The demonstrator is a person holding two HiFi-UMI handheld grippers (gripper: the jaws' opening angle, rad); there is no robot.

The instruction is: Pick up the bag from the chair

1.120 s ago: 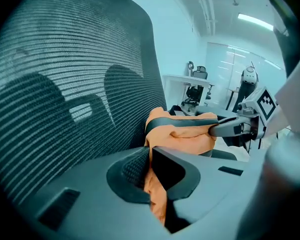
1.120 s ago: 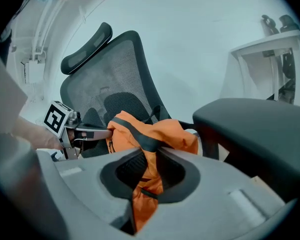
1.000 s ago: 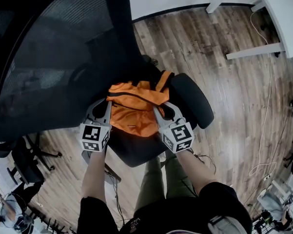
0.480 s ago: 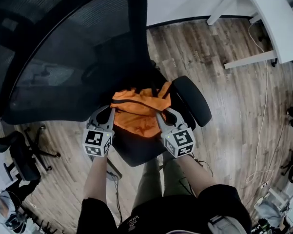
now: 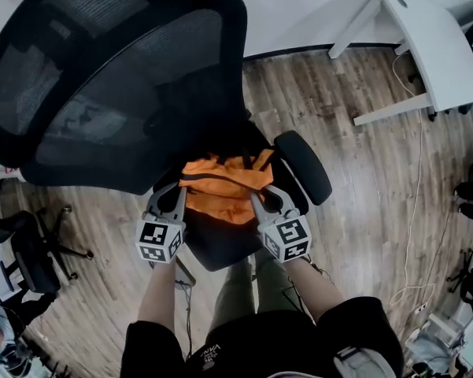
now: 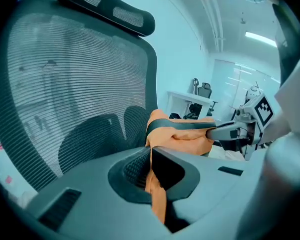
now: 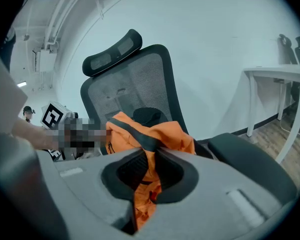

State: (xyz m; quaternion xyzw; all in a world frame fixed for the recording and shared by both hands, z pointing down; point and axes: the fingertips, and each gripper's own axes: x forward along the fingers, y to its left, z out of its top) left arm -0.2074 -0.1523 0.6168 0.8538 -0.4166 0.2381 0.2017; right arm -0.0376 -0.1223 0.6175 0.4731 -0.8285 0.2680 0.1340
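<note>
Over the seat of the black chair (image 5: pixel 214 254), we clamp the orange bag (image 5: pixel 220 189) from both sides, left gripper (image 5: pixel 179 190) and right gripper (image 5: pixel 258 198) each pinching a fold of its fabric, contents unseen

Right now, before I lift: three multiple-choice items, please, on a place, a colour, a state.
1. Where is the bag?
A) on the floor
B) at the chair seat, between the left gripper and right gripper
C) on the desk
2. What colour is the bag?
A) orange with dark trim
B) blue
C) white
3. Both grippers' jaws are?
A) apart, empty
B) shut on nothing
C) shut on bag fabric
Answers: 1 B, per the head view; 2 A, orange in every view; 3 C, each gripper view shows orange fabric pinched.
</note>
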